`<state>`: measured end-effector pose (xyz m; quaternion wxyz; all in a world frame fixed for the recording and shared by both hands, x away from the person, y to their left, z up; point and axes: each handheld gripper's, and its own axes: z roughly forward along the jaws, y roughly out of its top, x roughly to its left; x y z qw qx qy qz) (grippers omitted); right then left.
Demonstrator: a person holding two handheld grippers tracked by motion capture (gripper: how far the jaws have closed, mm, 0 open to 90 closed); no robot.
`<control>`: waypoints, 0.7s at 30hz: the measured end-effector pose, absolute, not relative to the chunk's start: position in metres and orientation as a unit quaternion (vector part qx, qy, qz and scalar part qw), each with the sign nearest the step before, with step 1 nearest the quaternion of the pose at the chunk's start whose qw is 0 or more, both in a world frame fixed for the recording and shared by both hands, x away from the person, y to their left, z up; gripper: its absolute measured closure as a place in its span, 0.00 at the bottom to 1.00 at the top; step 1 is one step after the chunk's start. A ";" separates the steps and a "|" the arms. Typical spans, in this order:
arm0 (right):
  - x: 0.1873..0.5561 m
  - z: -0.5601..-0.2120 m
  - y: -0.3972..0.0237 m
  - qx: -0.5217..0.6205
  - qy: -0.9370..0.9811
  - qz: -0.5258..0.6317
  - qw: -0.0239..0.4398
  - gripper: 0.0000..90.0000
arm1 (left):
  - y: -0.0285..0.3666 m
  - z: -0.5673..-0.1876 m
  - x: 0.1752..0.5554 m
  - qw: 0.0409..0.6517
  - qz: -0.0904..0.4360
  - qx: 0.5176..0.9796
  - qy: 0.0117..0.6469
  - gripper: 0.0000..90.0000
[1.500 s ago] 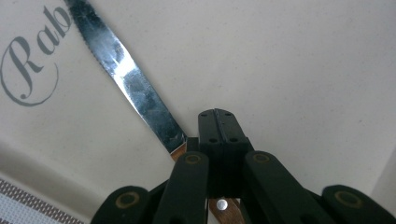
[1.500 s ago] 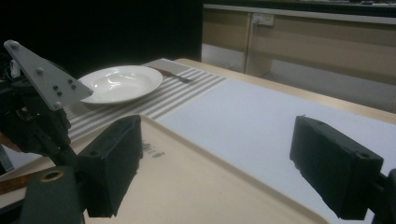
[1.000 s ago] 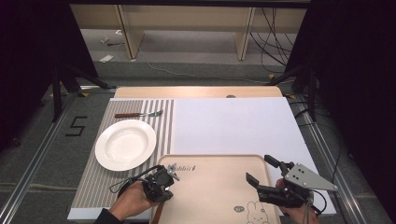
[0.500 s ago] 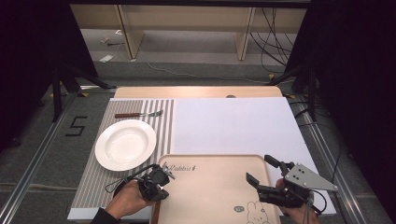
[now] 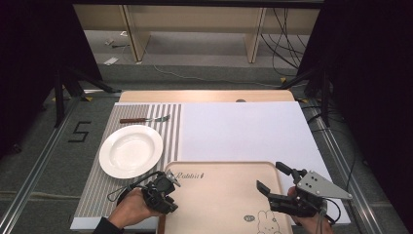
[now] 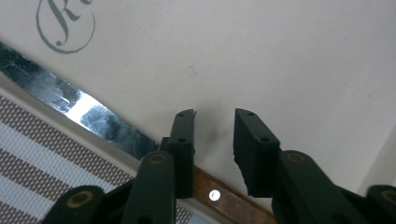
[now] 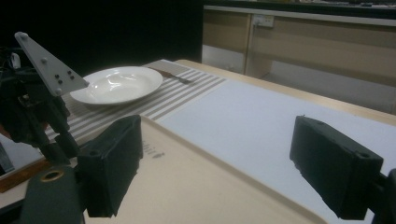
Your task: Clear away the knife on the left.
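My left gripper hangs low over the left edge of a beige tray. Its jaws have just been opening and stand a little apart, with only bare tray showing between the pads. A knife lies along that tray edge beneath them, its shiny blade running up left and its brown wooden handle passing under the jaws. In the high view a hand holds this gripper at the tray's near left. My right gripper stands wide open over the tray's right part, holding nothing.
A white plate rests on the striped placemat left of the tray. A brown-handled fork lies beyond it. A white mat covers the table behind the tray. The left gripper shows in the right gripper view.
The left hand has shifted slightly toward the near left at the tray's edge. The right gripper has stayed in place.
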<state>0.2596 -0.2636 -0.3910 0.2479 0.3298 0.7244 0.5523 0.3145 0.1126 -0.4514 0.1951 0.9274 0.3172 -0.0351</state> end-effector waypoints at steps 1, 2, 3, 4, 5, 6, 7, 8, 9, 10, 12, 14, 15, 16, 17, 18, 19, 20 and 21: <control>0.259 -0.391 -0.264 0.330 0.725 0.552 0.248 0.20 | 0.113 -0.451 0.314 0.203 -0.036 0.926 0.315 0.71; 0.260 -0.391 -0.264 0.329 0.724 0.552 0.248 0.20 | 0.112 -0.450 0.314 0.211 -0.035 0.925 0.314 0.67; 0.260 -0.391 -0.263 0.329 0.725 0.552 0.248 0.20 | 0.112 -0.449 0.314 0.217 -0.034 0.924 0.313 0.62; 0.260 -0.391 -0.264 0.329 0.724 0.552 0.248 0.20 | 0.112 -0.448 0.313 0.223 -0.032 0.922 0.314 0.58; 0.260 -0.391 -0.264 0.329 0.724 0.552 0.248 0.20 | 0.112 -0.447 0.313 0.226 -0.030 0.921 0.315 0.54; 0.260 -0.391 -0.264 0.330 0.724 0.552 0.248 0.20 | 0.111 -0.447 0.312 0.232 -0.028 0.920 0.315 0.50; 0.260 -0.391 -0.264 0.330 0.725 0.552 0.248 0.20 | 0.111 -0.446 0.312 0.240 -0.028 0.918 0.315 0.46; 0.260 -0.391 -0.264 0.330 0.724 0.552 0.248 0.20 | 0.111 -0.444 0.311 0.249 -0.028 0.915 0.317 0.43; 0.260 -0.391 -0.264 0.330 0.724 0.552 0.248 0.20 | 0.111 -0.443 0.312 0.258 -0.030 0.913 0.316 0.40; 0.260 -0.391 -0.264 0.330 0.725 0.552 0.248 0.20 | 0.112 -0.441 0.311 0.269 -0.030 0.910 0.313 0.38; 0.260 -0.391 -0.264 0.329 0.725 0.552 0.248 0.20 | 0.112 -0.439 0.311 0.283 -0.029 0.906 0.314 0.34; 0.259 -0.391 -0.264 0.329 0.724 0.553 0.247 0.20 | 0.113 -0.437 0.311 0.298 -0.029 0.902 0.310 0.30; 0.259 -0.391 -0.264 0.329 0.724 0.553 0.248 0.20 | 0.113 -0.436 0.310 0.305 -0.026 0.900 0.311 0.30; 0.259 -0.391 -0.264 0.329 0.724 0.553 0.247 0.20 | 0.113 -0.435 0.310 0.310 -0.022 0.899 0.310 0.29; 0.259 -0.391 -0.264 0.329 0.724 0.553 0.247 0.20 | 0.113 -0.434 0.309 0.316 -0.021 0.896 0.310 0.28; 0.259 -0.391 -0.264 0.329 0.724 0.553 0.248 0.20 | 0.113 -0.432 0.309 0.324 -0.015 0.895 0.307 0.27; 0.259 -0.391 -0.264 0.329 0.725 0.552 0.248 0.20 | 0.113 -0.431 0.308 0.333 -0.008 0.891 0.307 0.27; 0.259 -0.391 -0.264 0.329 0.725 0.553 0.248 0.20 | 0.113 -0.429 0.307 0.342 -0.003 0.889 0.305 0.27; 0.259 -0.391 -0.264 0.329 0.724 0.553 0.248 0.20 | 0.114 -0.427 0.307 0.352 0.001 0.886 0.303 0.26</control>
